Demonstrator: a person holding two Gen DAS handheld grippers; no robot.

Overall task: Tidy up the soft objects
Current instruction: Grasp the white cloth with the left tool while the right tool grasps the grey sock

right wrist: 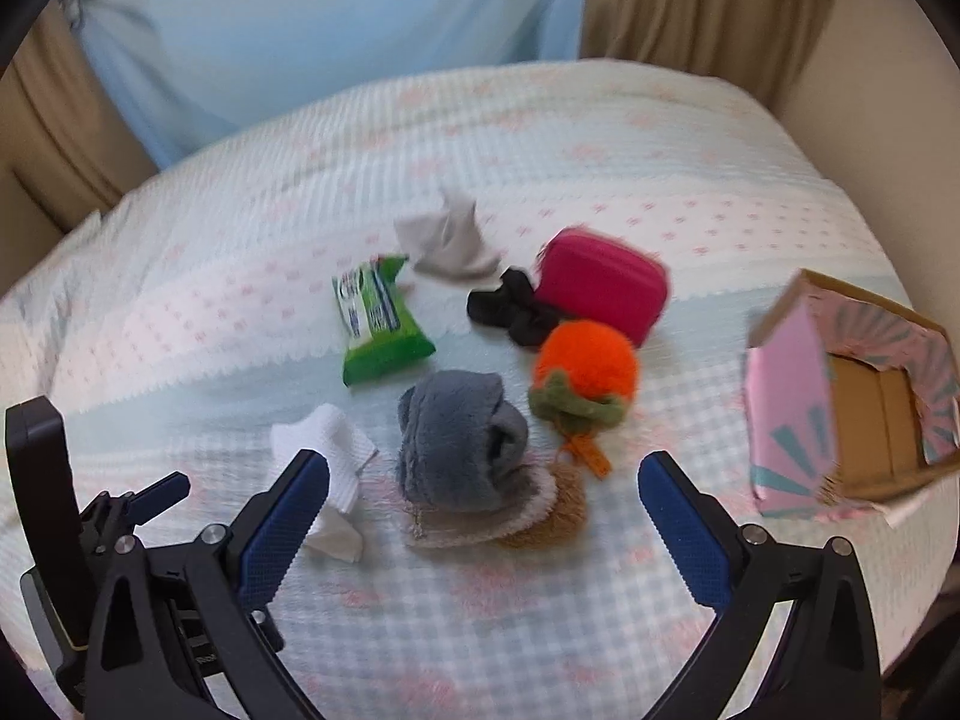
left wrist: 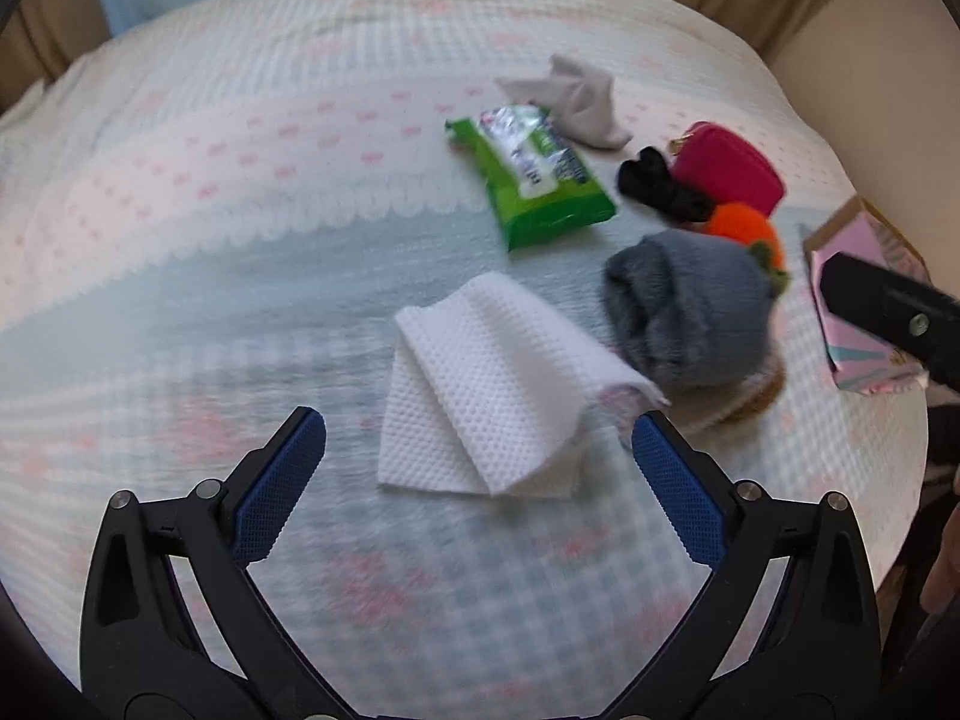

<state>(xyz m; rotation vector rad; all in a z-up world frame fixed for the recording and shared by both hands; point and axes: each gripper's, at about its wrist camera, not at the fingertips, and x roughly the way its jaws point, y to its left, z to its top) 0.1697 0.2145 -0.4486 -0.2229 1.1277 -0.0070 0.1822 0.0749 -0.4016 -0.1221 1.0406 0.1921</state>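
Observation:
Soft things lie on a bed. A folded white cloth [left wrist: 480, 390] [right wrist: 327, 456] lies just ahead of my open, empty left gripper [left wrist: 478, 450]. A grey fuzzy bundle [left wrist: 690, 312] [right wrist: 459, 444] rests on a tan-and-white plush piece [right wrist: 552, 510], straight ahead of my open, empty right gripper [right wrist: 483, 483]. Behind are an orange plush fruit [right wrist: 585, 372], a black scrunchie [right wrist: 510, 306], a red pouch [right wrist: 600, 282], a green wipes pack [right wrist: 375, 324] and a pale grey cloth [right wrist: 450, 240].
An open pink cardboard box [right wrist: 840, 396] [left wrist: 852, 300] stands at the right of the bed [right wrist: 600, 150]. The right gripper's body [left wrist: 894, 312] shows over the box in the left view. Curtains and a blue pillow lie behind the bed.

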